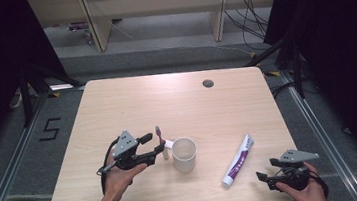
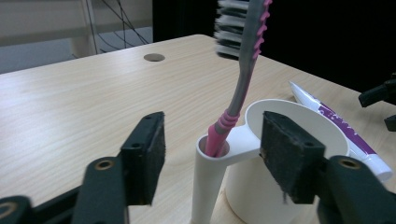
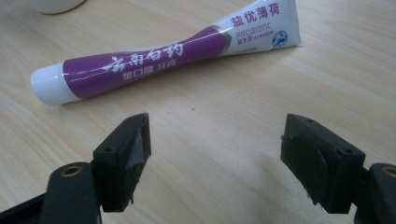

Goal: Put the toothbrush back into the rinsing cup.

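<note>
1. Two grippers: the right gripper (image 1: pixel 268 168), at 5 o'clock, has its jaws spread and empty.
2. Tube (image 1: pixel 238 159) lies flat, cap toward 7, tail toward 1.
3. Left gripper (image 1: pixel 156 144), jaws spread, flanks the cup's (image 1: pixel 184 154) side holder; the brush (image 1: pixel 159 133) stands there, bristles up.

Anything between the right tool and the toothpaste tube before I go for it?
Nothing visible. The right tool is open, and bare tabletop lies between it and the toothpaste tube, which lies flat just ahead. The white cup stands off to the side by the left tool.
</note>
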Demonstrator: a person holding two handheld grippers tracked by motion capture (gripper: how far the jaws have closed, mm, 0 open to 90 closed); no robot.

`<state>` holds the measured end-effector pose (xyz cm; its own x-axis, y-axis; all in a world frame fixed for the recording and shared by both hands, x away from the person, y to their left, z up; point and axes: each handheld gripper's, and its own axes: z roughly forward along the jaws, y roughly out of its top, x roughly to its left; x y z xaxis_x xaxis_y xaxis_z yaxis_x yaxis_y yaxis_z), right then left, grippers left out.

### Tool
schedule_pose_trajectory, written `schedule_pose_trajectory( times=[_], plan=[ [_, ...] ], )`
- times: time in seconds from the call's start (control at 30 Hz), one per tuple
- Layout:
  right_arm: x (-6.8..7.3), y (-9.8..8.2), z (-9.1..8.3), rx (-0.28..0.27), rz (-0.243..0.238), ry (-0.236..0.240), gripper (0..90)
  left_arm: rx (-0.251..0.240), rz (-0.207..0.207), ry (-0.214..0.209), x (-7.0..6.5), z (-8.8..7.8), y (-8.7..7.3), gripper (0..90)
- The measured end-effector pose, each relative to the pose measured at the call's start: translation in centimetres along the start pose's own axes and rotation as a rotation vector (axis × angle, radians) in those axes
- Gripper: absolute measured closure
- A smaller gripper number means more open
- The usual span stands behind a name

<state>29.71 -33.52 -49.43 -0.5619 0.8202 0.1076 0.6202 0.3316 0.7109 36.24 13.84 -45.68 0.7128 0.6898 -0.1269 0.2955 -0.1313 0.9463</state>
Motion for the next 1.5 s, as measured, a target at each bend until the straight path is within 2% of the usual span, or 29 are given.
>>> schedule_pose_trajectory(
  times=[0.1,0.17,0.27,0.3,0.37,0.4,0.47,0.5,0.63,0.67,0.7,0.73,0.77,0.87,1.0,1.03,1.07,1.1,1.13,1.17,1.27,1.3,1.33,1.37,1.47,1.5],
  plan=[
    [0.0,0.0,0.0,0.002,0.007,0.000,24.9,0.023,0.000,0.023,-0.3,-0.6,-0.1,32.7],
    [0.0,0.0,0.0,0.004,0.009,-0.004,24.9,0.028,-0.001,0.028,-0.6,-1.0,-0.3,32.5],
    [0.0,0.0,-0.1,0.002,-0.006,-0.008,24.9,0.039,0.008,0.052,-0.8,-1.4,-0.5,32.1],
    [0.0,0.0,-0.1,0.007,0.002,-0.008,24.9,0.054,0.004,0.070,-1.0,-1.9,-0.7,32.1],
    [0.0,0.1,-0.1,0.008,0.007,-0.009,24.8,0.055,-0.007,0.064,-1.0,-2.1,-0.9,32.1],
    [0.0,0.1,-0.1,0.001,-0.001,-0.005,24.8,0.075,-0.009,0.062,-1.2,-2.5,-1.2,32.1],
    [0.0,0.1,-0.1,0.005,0.003,-0.009,24.9,0.083,-0.010,0.065,-1.4,-2.7,-1.5,32.0],
    [0.0,0.1,-0.2,0.010,0.010,-0.009,24.9,0.109,-0.017,0.060,-1.6,-2.9,-2.0,31.4],
    [0.0,0.1,-0.1,-0.007,0.005,-0.003,24.9,0.140,-0.018,0.073,-2.2,-3.5,-2.9,29.5],
    [-0.3,0.1,0.0,-0.017,-0.033,-0.012,24.9,0.147,-0.021,0.070,-2.3,-3.5,-3.1,29.3],
    [-0.2,0.1,0.1,-0.016,-0.022,0.007,24.9,0.152,-0.025,0.071,-2.4,-3.7,-3.2,29.2],
    [-0.2,0.1,0.0,-0.010,-0.022,-0.016,24.9,0.161,-0.020,0.075,-2.4,-3.8,-3.3,29.2],
    [-0.2,0.1,0.0,-0.011,-0.018,-0.004,24.9,0.160,-0.026,0.066,-2.5,-3.9,-3.5,29.1],
    [-0.2,0.1,-0.1,-0.013,-0.025,-0.019,24.9,0.166,-0.024,0.071,-2.6,-4.1,-3.6,28.9],
    [-0.2,0.2,-0.1,-0.017,-0.024,-0.015,24.9,0.181,-0.027,0.076,-2.8,-4.4,-4.2,28.7],
    [-0.3,0.2,0.0,-0.016,-0.022,-0.009,24.8,0.184,-0.025,0.073,-2.8,-4.4,-4.4,28.4],
    [-0.1,0.1,0.0,-0.012,0.008,-0.003,24.9,0.187,-0.028,0.076,-3.0,-4.5,-4.8,28.2],
    [-0.1,0.1,-0.1,-0.002,0.019,-0.003,24.8,0.193,-0.027,0.075,-3.1,-4.5,-5.0,28.2],
    [-0.5,0.1,-0.1,-0.016,-0.011,-0.010,24.4,0.207,-0.015,0.075,-3.2,-4.6,-5.2,28.4],
    [-0.6,0.0,-0.2,-0.020,-0.012,-0.013,24.3,0.202,-0.015,0.068,-3.3,-4.5,-5.4,28.8],
    [-0.6,-0.1,-0.3,-0.027,0.017,-0.017,24.3,0.224,-0.016,0.063,-3.4,-4.5,-5.7,28.4],
    [-0.5,-0.2,-0.3,-0.024,0.047,-0.006,24.3,0.224,-0.016,0.063,-3.4,-4.5,-5.7,28.0],
    [-0.5,-0.2,-0.3,-0.024,0.047,-0.006,24.3,0.227,-0.011,0.060,-3.4,-4.6,-5.7,28.0],
    [-0.8,-0.2,-0.3,-0.028,0.027,-0.018,24.1,0.228,-0.012,0.072,-3.5,-4.6,-5.8,27.7],
    [-0.4,-0.2,-0.3,-0.018,0.060,-0.018,24.0,0.233,-0.005,0.074,-3.6,-4.7,-6.0,27.4],
    [-0.4,-0.2,-0.3,-0.018,0.054,-0.013,24.0,0.236,-0.005,0.072,-3.7,-4.8,-6.2,27.3]
  ],
)
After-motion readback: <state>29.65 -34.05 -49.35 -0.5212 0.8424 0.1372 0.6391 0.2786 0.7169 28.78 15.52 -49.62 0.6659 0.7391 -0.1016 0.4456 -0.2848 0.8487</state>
